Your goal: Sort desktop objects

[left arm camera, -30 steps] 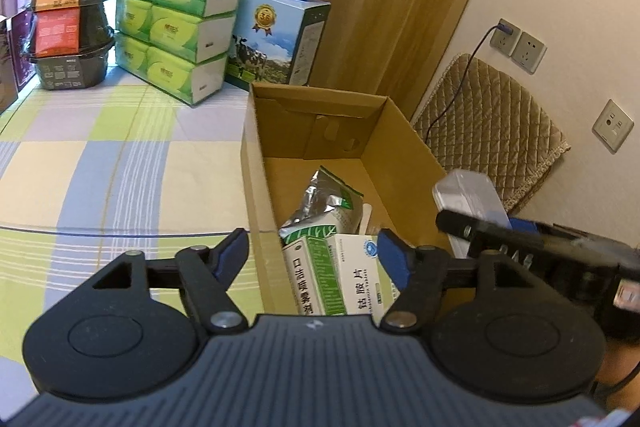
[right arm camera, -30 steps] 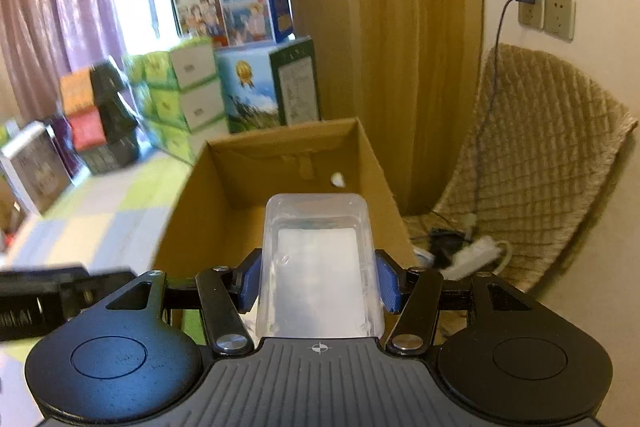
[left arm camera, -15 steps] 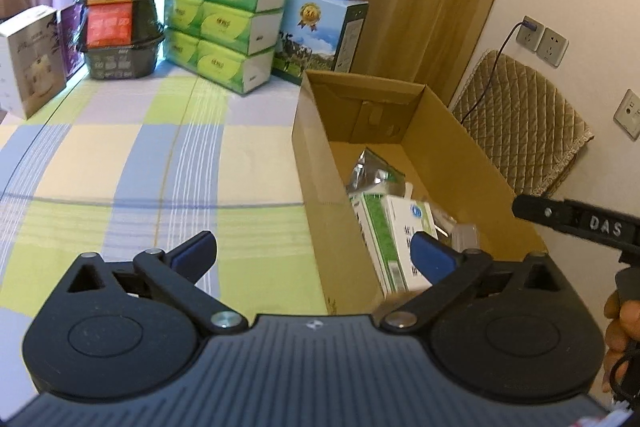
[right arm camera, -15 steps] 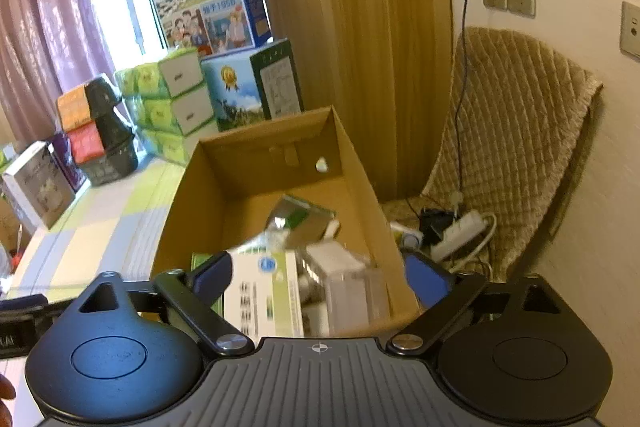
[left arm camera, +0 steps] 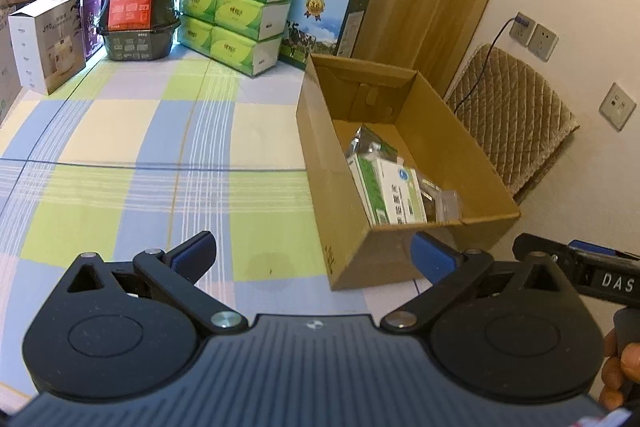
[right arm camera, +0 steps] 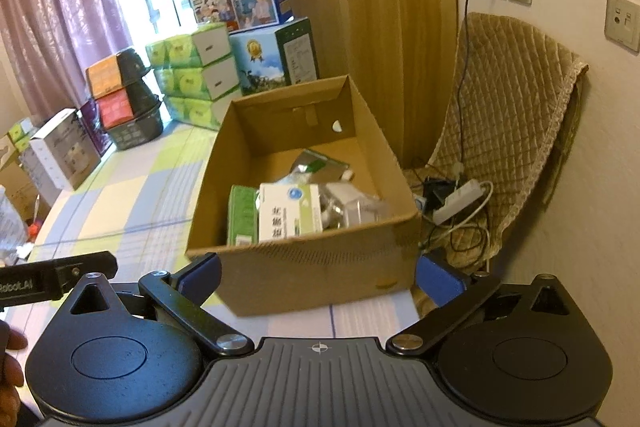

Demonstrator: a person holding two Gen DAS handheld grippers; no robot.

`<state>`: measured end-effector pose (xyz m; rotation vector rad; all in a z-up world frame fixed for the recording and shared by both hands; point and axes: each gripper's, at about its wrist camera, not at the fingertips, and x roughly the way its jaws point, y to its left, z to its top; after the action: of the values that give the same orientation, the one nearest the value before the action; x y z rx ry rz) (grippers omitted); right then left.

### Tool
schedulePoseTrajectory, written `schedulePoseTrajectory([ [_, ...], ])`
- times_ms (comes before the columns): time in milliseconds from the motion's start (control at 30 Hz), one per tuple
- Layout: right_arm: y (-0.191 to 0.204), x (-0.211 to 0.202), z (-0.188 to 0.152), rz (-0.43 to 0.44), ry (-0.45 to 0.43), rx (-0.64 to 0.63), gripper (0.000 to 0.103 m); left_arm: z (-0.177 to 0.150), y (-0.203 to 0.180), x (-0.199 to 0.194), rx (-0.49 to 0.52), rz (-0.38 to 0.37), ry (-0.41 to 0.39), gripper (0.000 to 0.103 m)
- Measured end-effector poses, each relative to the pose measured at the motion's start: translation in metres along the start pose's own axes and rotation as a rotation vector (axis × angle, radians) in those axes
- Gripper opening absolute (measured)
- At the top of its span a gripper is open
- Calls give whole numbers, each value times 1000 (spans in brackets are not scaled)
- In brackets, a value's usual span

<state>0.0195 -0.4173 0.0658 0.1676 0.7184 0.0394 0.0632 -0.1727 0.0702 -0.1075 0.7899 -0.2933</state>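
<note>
Left gripper: blue-padded fingers spread wide, empty.
Right gripper: fingers spread wide, empty.
Open brown cardboard box: just ahead of both grippers on the checked tablecloth.
Box contents: white-and-green medicine carton, clear plastic container, silver foil pouch.

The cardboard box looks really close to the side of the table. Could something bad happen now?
Maybe. The cardboard box sits near the table edge, above a power strip and cables, so a bump from the open right gripper might push it off. The medicine box leans near the front wall and could tip out.
</note>
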Motion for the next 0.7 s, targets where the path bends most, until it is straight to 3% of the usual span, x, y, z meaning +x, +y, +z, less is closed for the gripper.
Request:
schedulePoseTrajectory([
  [400,12,-33,-21,24,14,3,101,-15,-11,-29,60,97,-19,102],
  [700,19,-43,-22,15,-1,-17,101,-17,-14,-37,80,115,-38,102],
])
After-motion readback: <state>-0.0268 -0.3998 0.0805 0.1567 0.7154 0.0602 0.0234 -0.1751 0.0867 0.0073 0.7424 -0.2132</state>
